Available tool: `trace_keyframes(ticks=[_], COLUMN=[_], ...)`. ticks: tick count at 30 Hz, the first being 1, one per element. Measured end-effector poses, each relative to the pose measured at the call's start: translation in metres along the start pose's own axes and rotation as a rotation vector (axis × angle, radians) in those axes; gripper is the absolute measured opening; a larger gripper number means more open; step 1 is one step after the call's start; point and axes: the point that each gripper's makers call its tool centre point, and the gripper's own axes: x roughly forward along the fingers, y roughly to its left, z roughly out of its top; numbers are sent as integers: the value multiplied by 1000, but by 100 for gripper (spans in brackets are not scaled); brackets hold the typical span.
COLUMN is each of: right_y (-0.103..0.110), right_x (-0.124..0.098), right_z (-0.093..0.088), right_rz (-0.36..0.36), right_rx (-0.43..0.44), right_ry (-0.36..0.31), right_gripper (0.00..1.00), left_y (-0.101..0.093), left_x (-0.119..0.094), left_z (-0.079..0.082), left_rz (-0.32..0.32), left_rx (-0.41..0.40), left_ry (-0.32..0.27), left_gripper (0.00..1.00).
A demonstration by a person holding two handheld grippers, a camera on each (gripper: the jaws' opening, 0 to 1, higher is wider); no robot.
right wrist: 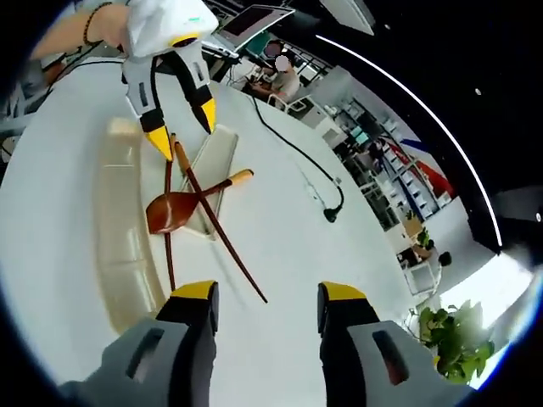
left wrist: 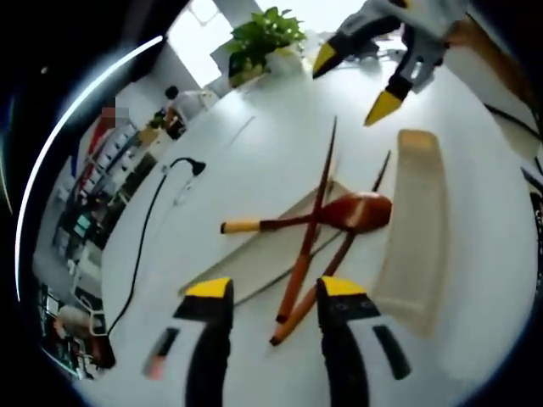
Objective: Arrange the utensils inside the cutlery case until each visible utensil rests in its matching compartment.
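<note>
Left gripper view: two slender wooden chopsticks [left wrist: 310, 246] and one glossy wooden spoon [left wrist: 339, 214] are seen crossed on a flat pale lid [left wrist: 254, 259], beside one long translucent case [left wrist: 416, 229] on the white table [left wrist: 254, 153]. Both the left gripper [left wrist: 273, 297] and the right gripper [right wrist: 265, 298] are held with jaws parted, nothing grasped.

Left gripper view: the left gripper [left wrist: 273, 292] shows its yellow-tipped jaws alone, its body cut off at the bottom edge; the spoon [left wrist: 339, 214] has its handle crossed and partly covered by the two chopsticks [left wrist: 307, 246]; the case lid [left wrist: 280, 246] lies largely hidden under spoon and chopsticks; people and shelves at far left are too small and blurred to read.

Right gripper view: the cutlery case [right wrist: 119, 229] has its near end behind the right gripper [right wrist: 267, 297]; compartments inside it cannot be made out.
</note>
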Motion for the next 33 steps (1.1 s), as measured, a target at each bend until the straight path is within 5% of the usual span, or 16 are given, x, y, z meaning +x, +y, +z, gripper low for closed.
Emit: trace_keyframes(ticks=[1, 9, 12, 21, 33], right_y=[0, 8, 14, 23, 21], right_x=[2, 10, 14, 31, 45], right_z=[3, 8, 8, 15, 17], right_rz=[7, 62, 119, 166, 168], right_rx=[1, -95, -257, -408, -418], right_ry=[-8, 15, 41, 39, 56], right_gripper=[28, 31, 31, 28, 15], left_y=[0, -1, -3, -4, -3], left_x=[0, 4, 9, 15, 20], left_z=[0, 3, 1, -4, -6], left_rz=[0, -14, -31, -49, -65], left_rx=[1, 24, 21, 1, -5], left_ry=[2, 25, 39, 70, 87], left_gripper=[41, 40, 39, 35, 30])
